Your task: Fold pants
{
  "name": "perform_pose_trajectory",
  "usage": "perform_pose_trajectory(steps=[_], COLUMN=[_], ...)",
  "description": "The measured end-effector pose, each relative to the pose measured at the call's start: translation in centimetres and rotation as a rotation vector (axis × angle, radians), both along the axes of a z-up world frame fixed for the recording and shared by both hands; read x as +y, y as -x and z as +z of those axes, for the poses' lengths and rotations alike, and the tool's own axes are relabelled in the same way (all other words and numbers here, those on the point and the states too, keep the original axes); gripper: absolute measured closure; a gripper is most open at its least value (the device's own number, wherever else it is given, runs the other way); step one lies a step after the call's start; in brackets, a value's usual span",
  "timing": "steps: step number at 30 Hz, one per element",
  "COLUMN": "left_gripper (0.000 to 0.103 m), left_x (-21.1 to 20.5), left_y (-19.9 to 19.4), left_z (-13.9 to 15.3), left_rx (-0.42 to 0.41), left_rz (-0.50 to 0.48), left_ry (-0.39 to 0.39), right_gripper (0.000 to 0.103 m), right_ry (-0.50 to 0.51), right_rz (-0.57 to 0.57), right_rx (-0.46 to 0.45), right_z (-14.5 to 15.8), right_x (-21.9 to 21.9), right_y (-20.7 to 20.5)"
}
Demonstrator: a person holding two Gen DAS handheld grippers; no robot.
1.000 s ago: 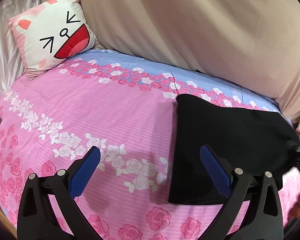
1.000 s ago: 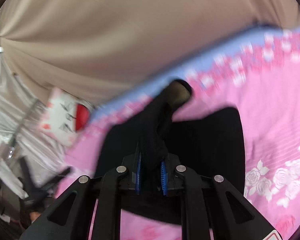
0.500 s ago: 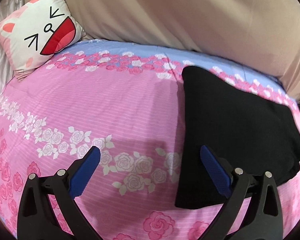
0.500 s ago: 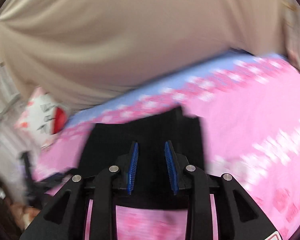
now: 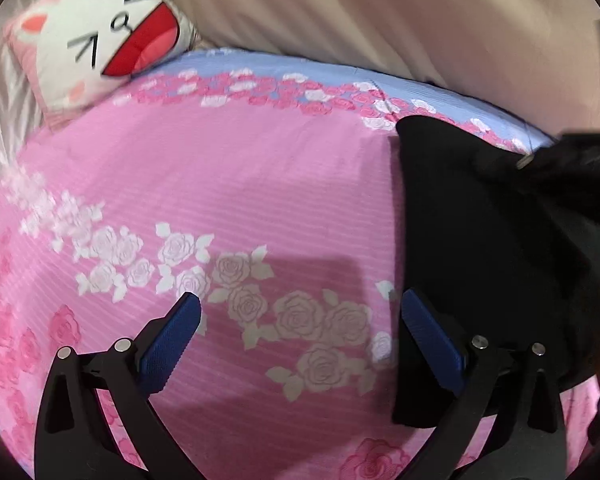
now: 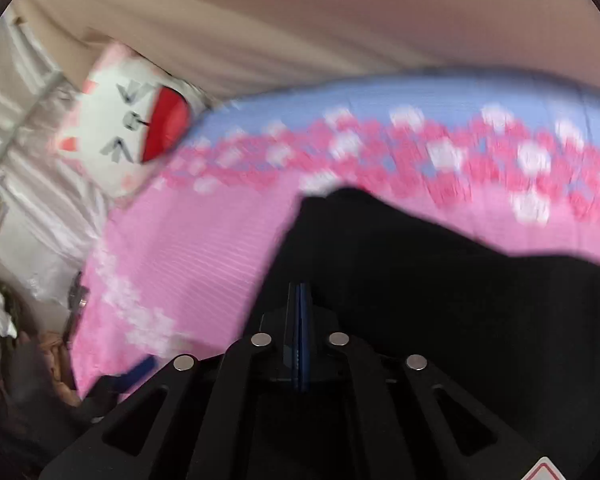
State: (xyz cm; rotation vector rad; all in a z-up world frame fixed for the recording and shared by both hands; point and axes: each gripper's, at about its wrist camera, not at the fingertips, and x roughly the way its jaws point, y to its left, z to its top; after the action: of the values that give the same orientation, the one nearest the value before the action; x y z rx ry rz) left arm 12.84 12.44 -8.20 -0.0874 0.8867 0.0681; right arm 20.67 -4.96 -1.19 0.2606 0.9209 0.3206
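Black pants (image 5: 492,248) lie folded in a flat dark stack on the right part of the pink rose-print bedsheet (image 5: 220,184), near the blue floral border at the far edge.

Left gripper (image 5: 298,320) hovers over the sheet with jaws spread wide and nothing between them. Its right blue pad (image 5: 432,340) sits over the near left edge of the pants; its left pad is over bare sheet. No clear contact with the fabric.

Right gripper (image 6: 300,312): blue pads pressed together, no gap visible. It is low over the pants (image 6: 440,300), which fill the lower right of its view. Cannot tell whether any cloth is pinched between the pads; the view is motion-blurred.

From the left wrist view, a dark blurred shape (image 5: 560,164), probably the right gripper, reaches over the far right of the pants.

Cat-face pillow (image 5: 100,40) leans at the far left corner of the bed against a beige curtain (image 5: 380,20).
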Motion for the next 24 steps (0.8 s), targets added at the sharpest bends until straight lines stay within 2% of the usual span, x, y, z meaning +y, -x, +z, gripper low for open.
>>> perform_pose_trajectory(steps=[2, 4, 5, 7, 8, 10, 11, 12, 13, 14, 15, 17, 19, 20, 22, 23, 24], left_gripper=[0.005, 0.005, 0.005, 0.005, 0.005, 0.005, 0.005, 0.005, 0.005, 0.005, 0.005, 0.005, 0.005, 0.005, 0.005, 0.005, 0.005], left_x=[0.1, 0.1, 0.2, 0.7, 1.2, 1.4, 1.3, 0.7, -0.1, -1.0, -2.4, -4.9, -6.6, -7.0, -6.5, -6.2, -6.0], left_y=[-0.2, 0.0, 0.3, 1.0, 1.5, 2.0, 2.1, 2.0, 1.7, 1.4, 0.8, -0.3, -1.3, -1.6, -1.7, -1.7, -1.8], left_z=[-0.1, 0.3, 0.8, 2.1, 3.3, 4.7, 5.6, 6.4, 6.7, 6.9, 6.8, 5.5, 3.5, 2.3, 1.6, 1.7, 1.7], left_rx=[0.006, -0.004, -0.015, -0.039, -0.059, -0.094, -0.109, -0.114, -0.11, -0.1, -0.08, -0.017, 0.047, 0.062, 0.051, 0.059, 0.064], left_rz=[0.005, 0.001, 0.0, -0.015, -0.021, -0.034, -0.046, -0.074, -0.1, -0.129, -0.157, -0.192, -0.199, -0.194, -0.182, -0.184, -0.192], left_ry=[0.004, 0.001, 0.008, 0.042, 0.07, 0.104, 0.125, 0.146, 0.159, 0.169, 0.168, 0.133, 0.085, 0.077, 0.121, 0.137, 0.143], right_gripper=[0.103, 0.103, 0.103, 0.101, 0.091, 0.087, 0.082, 0.072, 0.064, 0.052, 0.047, 0.047, 0.047, 0.048, 0.047, 0.059, 0.085], right_ry=[0.078, 0.158, 0.071, -0.01, -0.01, 0.061, 0.07, 0.078, 0.086, 0.11, 0.133, 0.091, 0.029, 0.03, 0.039, 0.048, 0.056], right_rz=[-0.004, 0.002, 0.003, -0.021, -0.037, -0.119, -0.153, -0.225, -0.261, -0.318, -0.373, -0.419, -0.419, -0.42, -0.42, -0.42, -0.405], right_rx=[-0.044, 0.024, 0.019, 0.013, -0.018, -0.145, -0.164, -0.181, -0.182, -0.177, -0.166, -0.135, -0.078, -0.057, -0.051, -0.062, -0.067], right_z=[0.3, -2.4, -2.6, -0.6, 0.2, 3.3, 3.8, 4.5, 4.6, 4.6, 4.3, 3.1, 1.2, 0.3, -1.2, -1.4, -1.2], right_x=[0.8, 0.9, -0.3, -2.2, -2.8, -5.7, -7.4, -10.0, -11.2, -13.0, -14.5, -16.8, -18.1, -18.5, -18.2, -18.0, -17.6], right_y=[0.0, -2.1, -1.6, 0.2, 1.1, 5.6, 6.6, 8.9, 9.4, 10.8, 12.1, 14.4, 15.3, 15.5, 15.1, 15.2, 15.3])
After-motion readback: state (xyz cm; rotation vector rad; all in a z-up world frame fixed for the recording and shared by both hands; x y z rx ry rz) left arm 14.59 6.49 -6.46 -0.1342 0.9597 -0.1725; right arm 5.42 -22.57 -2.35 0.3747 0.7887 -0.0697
